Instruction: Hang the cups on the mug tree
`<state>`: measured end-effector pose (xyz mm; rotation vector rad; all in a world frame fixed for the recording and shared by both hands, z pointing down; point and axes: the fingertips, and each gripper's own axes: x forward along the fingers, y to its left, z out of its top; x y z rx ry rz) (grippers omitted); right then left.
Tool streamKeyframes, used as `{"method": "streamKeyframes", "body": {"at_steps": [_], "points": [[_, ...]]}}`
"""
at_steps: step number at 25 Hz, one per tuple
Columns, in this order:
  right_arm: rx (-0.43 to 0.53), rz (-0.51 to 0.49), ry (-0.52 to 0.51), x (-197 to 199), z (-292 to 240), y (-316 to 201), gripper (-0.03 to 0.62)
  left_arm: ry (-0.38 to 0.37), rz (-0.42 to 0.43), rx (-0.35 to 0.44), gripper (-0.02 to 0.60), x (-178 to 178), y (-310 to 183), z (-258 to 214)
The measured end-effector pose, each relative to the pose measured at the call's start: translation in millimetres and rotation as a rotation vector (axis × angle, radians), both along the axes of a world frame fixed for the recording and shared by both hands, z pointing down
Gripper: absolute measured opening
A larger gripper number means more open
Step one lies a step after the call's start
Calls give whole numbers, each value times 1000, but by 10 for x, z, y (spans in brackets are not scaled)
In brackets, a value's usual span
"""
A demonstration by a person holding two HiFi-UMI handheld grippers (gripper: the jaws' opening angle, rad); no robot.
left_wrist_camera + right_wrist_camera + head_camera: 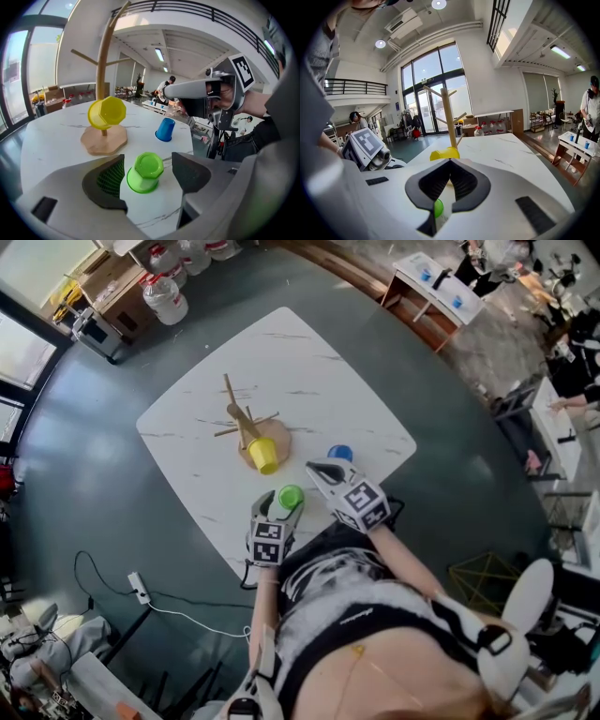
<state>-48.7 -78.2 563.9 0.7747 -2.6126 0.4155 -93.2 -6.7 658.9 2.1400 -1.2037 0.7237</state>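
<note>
The wooden mug tree (246, 423) stands mid-table, with a yellow cup (263, 456) on its side low against the trunk. It also shows in the left gripper view, tree (104, 70) and yellow cup (107, 112). A green cup (145, 171) sits upside down on the table between the jaws of my left gripper (147, 163), which is open; the pads stand clear of it. A blue cup (165, 129), also upside down, sits further back. My right gripper (450, 163) hovers near the blue cup (339, 454), shut with nothing in it.
The white marble table (319, 381) has its near edge right under my grippers. The tree's round wooden base (104, 140) lies left of the green cup. Water jugs (167, 296) and a desk (431, 282) stand on the floor beyond the table.
</note>
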Motion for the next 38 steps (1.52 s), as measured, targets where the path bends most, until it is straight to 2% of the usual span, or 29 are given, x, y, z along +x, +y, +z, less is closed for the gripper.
{"method": "streamKeyframes", "body": {"at_steps": [7,13,16,20,21,30,38], "points": [[-3,20,5,107,-12,-10,3,-129,84,15,325,65,6,69],[-10,26,0,164,11,-14,3,-145,111,-26,324,125,34,209],[-13,29,-1,184,35,-18,3,-143,102,-22,280,115,8,254],[-21,29,-14,173,0,-24,3,-146,94,-36,264,99,5,318],[-19,27,-11,177,-3,-26,3,-151,94,-41,239,94,10,316],[-25,15,10,140,9,-42,3,-145,99,-34,238,97,-15,270],[-28,2,18,82,8,-12,3,-116,101,9,238,122,-37,302]]}}
